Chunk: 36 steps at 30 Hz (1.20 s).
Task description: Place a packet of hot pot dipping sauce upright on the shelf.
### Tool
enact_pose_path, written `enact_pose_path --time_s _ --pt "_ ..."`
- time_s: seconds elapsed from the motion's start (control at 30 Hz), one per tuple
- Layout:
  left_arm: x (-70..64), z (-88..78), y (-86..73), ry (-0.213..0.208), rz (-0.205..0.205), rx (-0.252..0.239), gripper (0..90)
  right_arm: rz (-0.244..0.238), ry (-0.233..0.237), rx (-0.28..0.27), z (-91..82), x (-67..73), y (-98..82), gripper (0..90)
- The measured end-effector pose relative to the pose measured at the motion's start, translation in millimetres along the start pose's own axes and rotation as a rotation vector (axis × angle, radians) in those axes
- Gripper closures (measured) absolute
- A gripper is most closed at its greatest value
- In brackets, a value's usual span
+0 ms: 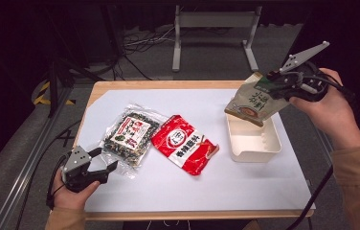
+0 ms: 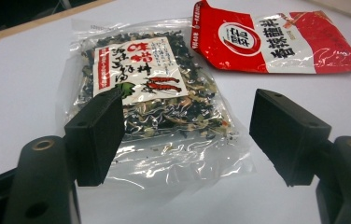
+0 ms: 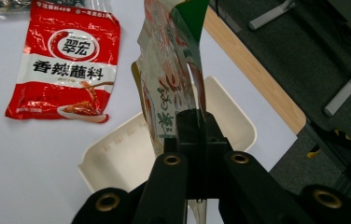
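Beige-green sachet (image 1: 252,101) hangs clamped by its top edge in right gripper (image 1: 279,82), over the far end of the white tray (image 1: 254,143). Left gripper (image 1: 102,168) stands unclenched, empty, at the seaweed packet (image 1: 129,134); red packet (image 1: 184,143) lies between. Advice: lower sachet flat inside the tray walls before letting go.

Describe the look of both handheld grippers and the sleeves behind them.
Both the left gripper and the right gripper are black, each topped by a grey three-cornered plate with small holes. Each has blocky black jaws on arms with brass-coloured rivets, and trails a black cable. The sleeves are tan.
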<state>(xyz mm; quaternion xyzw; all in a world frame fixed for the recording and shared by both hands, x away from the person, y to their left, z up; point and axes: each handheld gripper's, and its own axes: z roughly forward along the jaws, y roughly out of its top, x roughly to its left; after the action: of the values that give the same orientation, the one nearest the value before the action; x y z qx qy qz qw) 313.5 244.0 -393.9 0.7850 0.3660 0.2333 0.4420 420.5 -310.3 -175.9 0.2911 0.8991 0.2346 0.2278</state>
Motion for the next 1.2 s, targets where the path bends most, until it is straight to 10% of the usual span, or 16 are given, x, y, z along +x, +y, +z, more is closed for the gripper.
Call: enact_pose_path --time_s 1.2 --pt "4.5 -3.4 -6.0 0.017 -0.004 0.003 25.2 -0.103 -0.139 -0.077 45.7 -63.7 13.1 89.2"
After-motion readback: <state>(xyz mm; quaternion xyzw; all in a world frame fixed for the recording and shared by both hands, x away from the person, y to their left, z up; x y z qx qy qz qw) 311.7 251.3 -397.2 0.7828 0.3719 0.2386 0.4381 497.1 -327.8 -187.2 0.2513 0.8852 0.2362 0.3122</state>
